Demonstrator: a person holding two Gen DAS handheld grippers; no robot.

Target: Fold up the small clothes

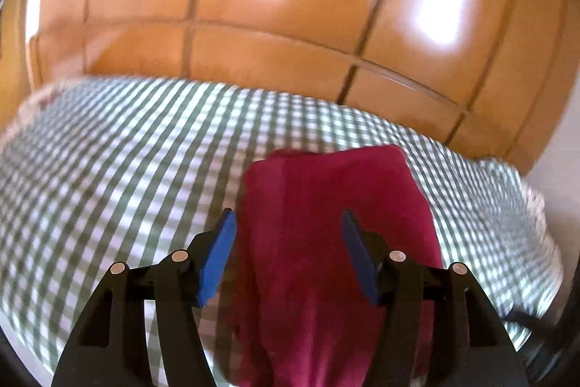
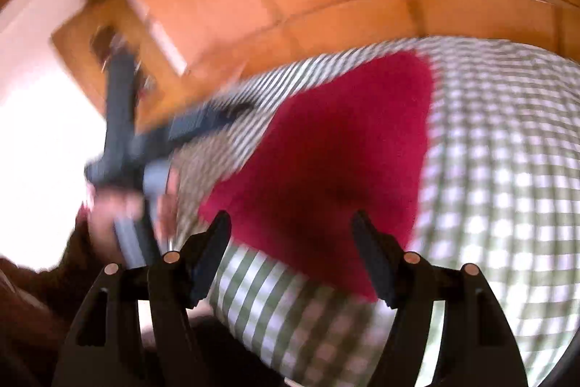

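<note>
We see the crimson garment (image 1: 326, 223) lying flat on the green-checked bedcover (image 1: 108, 169), its long axis running away from the left gripper (image 1: 288, 223), which hangs just over the garment's near end, jaws spread and pinching nothing. The right gripper (image 2: 290, 223) is also spread and empty, over the garment's near corner. Beyond the garment rises a glossy wooden headboard (image 1: 253, 6).

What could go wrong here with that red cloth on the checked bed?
Both jaws stand open, so the red cloth lies loose; a careless pass might rumple its fold. It lies close to the edge of the checked bed cover, so a nudge could drag it off. The other gripper is close by and could collide.
</note>
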